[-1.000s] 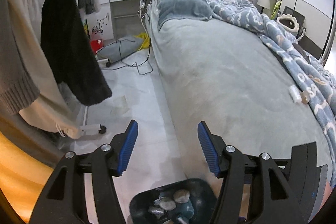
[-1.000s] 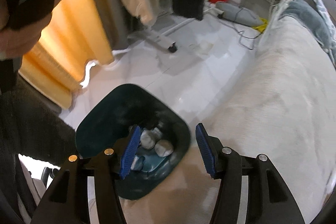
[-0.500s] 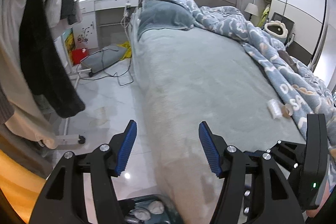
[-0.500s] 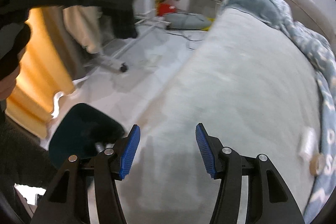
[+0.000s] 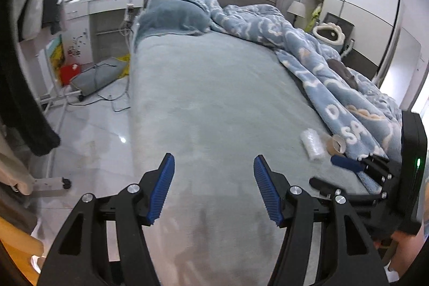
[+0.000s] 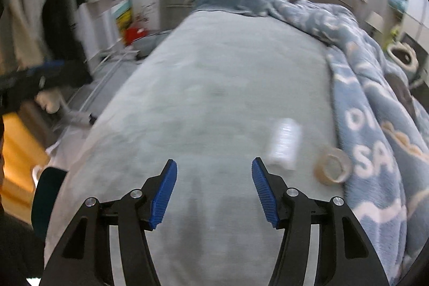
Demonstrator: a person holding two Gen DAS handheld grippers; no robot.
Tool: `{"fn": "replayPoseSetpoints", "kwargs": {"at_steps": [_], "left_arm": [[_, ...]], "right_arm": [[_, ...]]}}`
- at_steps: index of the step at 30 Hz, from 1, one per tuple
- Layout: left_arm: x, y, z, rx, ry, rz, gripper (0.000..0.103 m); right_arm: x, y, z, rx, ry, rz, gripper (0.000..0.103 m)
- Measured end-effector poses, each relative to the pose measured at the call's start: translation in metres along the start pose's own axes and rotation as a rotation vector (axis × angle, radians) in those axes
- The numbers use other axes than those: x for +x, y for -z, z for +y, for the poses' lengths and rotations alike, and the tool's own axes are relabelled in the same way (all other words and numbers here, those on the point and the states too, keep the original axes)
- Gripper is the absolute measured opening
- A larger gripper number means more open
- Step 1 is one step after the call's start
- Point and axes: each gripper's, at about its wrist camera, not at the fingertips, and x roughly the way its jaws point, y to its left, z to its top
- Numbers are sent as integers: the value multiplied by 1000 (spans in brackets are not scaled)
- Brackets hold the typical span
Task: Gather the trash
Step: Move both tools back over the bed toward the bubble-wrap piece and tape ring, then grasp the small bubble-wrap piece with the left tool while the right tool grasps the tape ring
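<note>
Both views have swung off the floor and onto the bed (image 5: 214,103): a second ago the dark bin of trash sat under the fingers, and now only its rim (image 6: 44,203) shows at the bed's left edge in the right wrist view. The right gripper (image 6: 214,186) has its fingers spread, having just been opening a little, with nothing between them; the left gripper (image 5: 214,186) also has its fingers spread and empty above the bed's near end. The trash lies near the bed's right side: a white crumpled wrapper (image 6: 284,144) and, just beside it, a roll of tape (image 6: 332,165) touching the edge of the blue blanket (image 6: 375,103). The wrapper is ahead and to the right of the right fingers (image 6: 264,195). The middle of the bed is bare sheet up to the pillow (image 5: 174,15); hanging clothes (image 5: 24,71) crowd the floor along the left edge.
</note>
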Motion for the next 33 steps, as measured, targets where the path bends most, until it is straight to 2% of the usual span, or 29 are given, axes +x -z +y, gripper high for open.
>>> {"fn": "replayPoseSetpoints", "kwargs": {"at_steps": [5, 8, 13, 19, 26, 30, 33], "left_arm": [[19, -1, -12, -36, 46, 23, 65], [33, -4, -28, -22, 59, 38, 65], [53, -3, -53, -9, 115, 72, 68], [82, 3, -82, -8, 162, 106, 68], [102, 2, -108, -20, 207, 118, 69], [116, 3, -115, -80, 257, 142, 69], [127, 5, -121, -91, 267, 157, 69]], "right_arm": [[-4, 10, -45, 61, 66, -22, 65], [-6, 14, -66, 95, 83, -28, 66], [0, 22, -105, 176, 46, -24, 66], [13, 30, -119, 198, 14, -6, 67], [24, 28, -124, 186, 19, -9, 72], [32, 28, -131, 173, 7, -6, 72], [32, 30, -131, 143, -7, -23, 73]]}}
